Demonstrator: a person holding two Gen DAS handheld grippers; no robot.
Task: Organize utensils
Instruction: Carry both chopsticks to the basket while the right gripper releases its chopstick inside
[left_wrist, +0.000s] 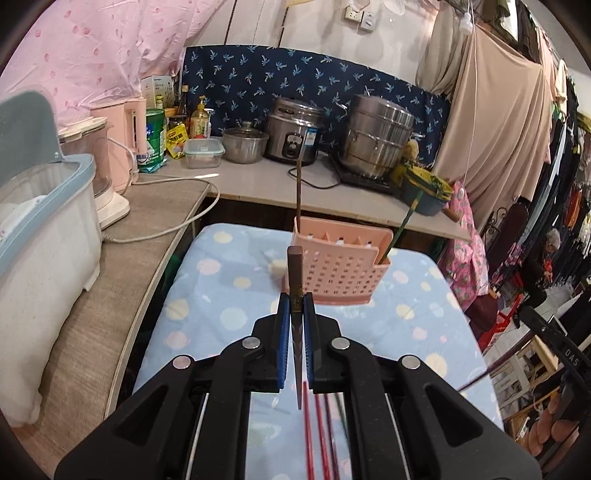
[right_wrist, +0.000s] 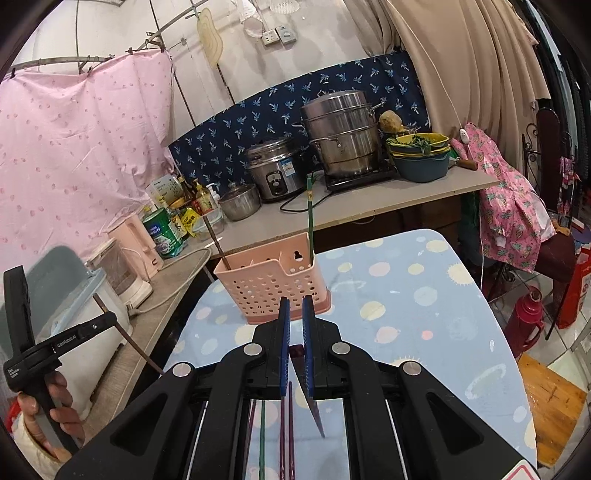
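Left wrist view
Surface: a table under a pale blue cloth with pastel dots (left_wrist: 229, 317); behind it a counter (left_wrist: 258, 181) with a rice cooker (left_wrist: 293, 134), a steel stacked steamer pot (left_wrist: 380, 136) and a pink kettle (left_wrist: 127, 138).
Room: pink spotted curtain (left_wrist: 96, 51) at left, navy leaf-print cloth (left_wrist: 295, 77) along the wall.
Holder: a pink perforated utensil caddy (left_wrist: 340, 266) stands on the cloth, a brown chopstick (left_wrist: 297, 192) upright at its left end and a green chopstick (left_wrist: 402, 229) leaning at its right.
Left gripper (left_wrist: 296, 306): blue pads clamped tight on a dark brown patterned chopstick (left_wrist: 295, 280), square end pointing up toward the caddy.
Loose: red chopsticks (left_wrist: 314, 435) lie on the cloth below.

Right wrist view
Right gripper (right_wrist: 293, 314): fingers narrowly apart, a dark chopstick (right_wrist: 312, 402) slanting between the pads; whether they grip it I cannot tell.
Below: green (right_wrist: 262, 435) and purple (right_wrist: 286, 435) chopsticks on the cloth.
Person's hand (right_wrist: 55, 410): holds the other gripper at far left.
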